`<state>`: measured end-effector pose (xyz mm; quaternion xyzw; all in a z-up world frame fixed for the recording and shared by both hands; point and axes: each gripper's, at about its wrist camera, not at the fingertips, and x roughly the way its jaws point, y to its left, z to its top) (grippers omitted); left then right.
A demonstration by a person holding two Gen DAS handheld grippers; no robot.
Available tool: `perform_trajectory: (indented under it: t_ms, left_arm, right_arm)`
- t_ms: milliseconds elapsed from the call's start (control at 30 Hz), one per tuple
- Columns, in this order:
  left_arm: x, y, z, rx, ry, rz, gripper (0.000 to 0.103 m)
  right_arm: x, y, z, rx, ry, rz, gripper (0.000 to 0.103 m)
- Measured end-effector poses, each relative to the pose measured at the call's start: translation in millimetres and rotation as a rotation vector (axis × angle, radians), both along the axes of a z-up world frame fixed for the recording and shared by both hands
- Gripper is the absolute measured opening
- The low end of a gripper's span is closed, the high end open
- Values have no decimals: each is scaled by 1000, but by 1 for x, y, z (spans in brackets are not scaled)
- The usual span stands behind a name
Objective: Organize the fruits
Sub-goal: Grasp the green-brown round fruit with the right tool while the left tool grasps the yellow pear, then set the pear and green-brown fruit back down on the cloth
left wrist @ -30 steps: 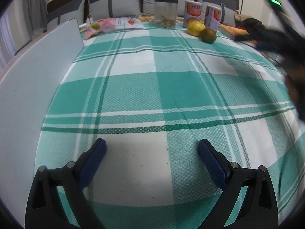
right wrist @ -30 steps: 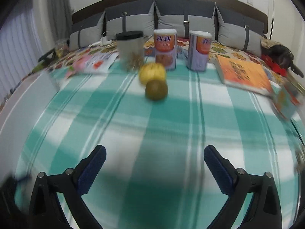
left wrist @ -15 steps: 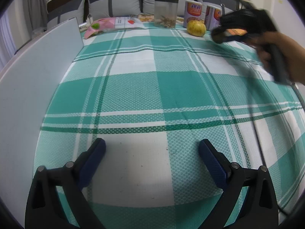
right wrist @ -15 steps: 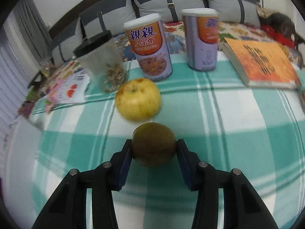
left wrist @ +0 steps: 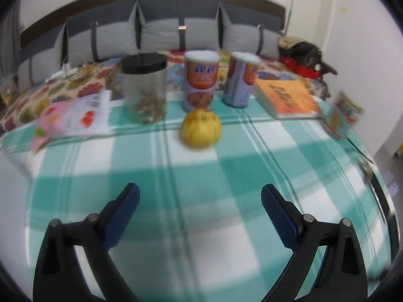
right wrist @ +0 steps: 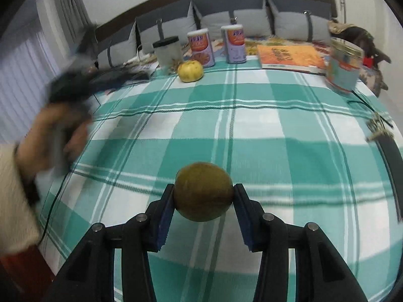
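My right gripper [right wrist: 203,196] is shut on a brown-green round fruit [right wrist: 203,191] and holds it above the near part of the green checked cloth [right wrist: 277,156]. A yellow fruit [left wrist: 201,131] sits on the cloth at the far side, in front of the cans; it also shows in the right wrist view [right wrist: 190,71]. My left gripper [left wrist: 200,198] is open and empty, pointing at the yellow fruit from a short way back. The left gripper and its hand appear blurred at the left of the right wrist view [right wrist: 73,85].
Behind the yellow fruit stand a clear jar with a black lid [left wrist: 144,88] and two cans [left wrist: 201,80] [left wrist: 241,79]. An orange book [left wrist: 287,98], a tin [right wrist: 345,68] and a pink packet [left wrist: 65,120] lie at the far edge. Grey cushions [left wrist: 176,30] line the back.
My right gripper has lifted the brown-green fruit and drawn it back toward the near side. My left gripper has moved forward toward the yellow fruit, staying open.
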<state>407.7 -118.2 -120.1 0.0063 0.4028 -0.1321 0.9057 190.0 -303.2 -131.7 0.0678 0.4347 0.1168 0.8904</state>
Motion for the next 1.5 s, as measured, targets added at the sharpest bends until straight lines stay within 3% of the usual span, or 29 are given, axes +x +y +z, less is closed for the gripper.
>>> perform_trajectory:
  t_ms: [167,367,400,433,500,633,800,933,1000,1100,1167,1233,1300,1367,1500]
  left_arm:
    - [69,-39,-24,58,39,52,98]
    - [104,-47,-51,86,67,124,95]
    - [104,-45,-52,71,52,120,74]
    - [104,-43,-53,60,53,109,68]
    - [98,-38,-51,48,51,111,68]
    - [48,-13,-30,10,33,97,68]
    - [-81,19,5,78,14,-2,68]
    - [-186,50,-1,83,60,-1,68]
    - [-215,58,-15,86,73,17,68]
    - [-236,69,-39,52,93,65,68]
    - [-247,76,-52,37,90,102,70]
    - [-255,81,-56,19,86,125,80]
    - [-268,87,-54,9,87,144,85]
    - [-282,90,-52,3,94,132,86]
    - [-304,99,-57,10,117,145,86]
  right_arm:
    - [3,6,-5,11,-6,79,46]
    - [1,9,-15,39,20,119,46]
    - [1,10,-16,36,25,121,46]
    - [1,10,-17,38,27,121,46]
    - [1,9,-17,40,26,121,46]
    - [1,10,-13,48,0,120,46]
    - [-4,19,-8,35,2,127,46]
    - [-21,43,-4,-10,36,115,46]
    - [-30,56,-11,-33,60,106,46]
    - [-37,71,-28,-108,68,109,46]
    - [-43,77,-31,-148,25,105,47]
    - [-43,76,-32,-146,41,89,53]
    - [-52,68,-31,-122,66,33,74]
    - [-66,63,-29,-114,82,-14,82]
    - [-93,64,-31,-164,106,-36,83]
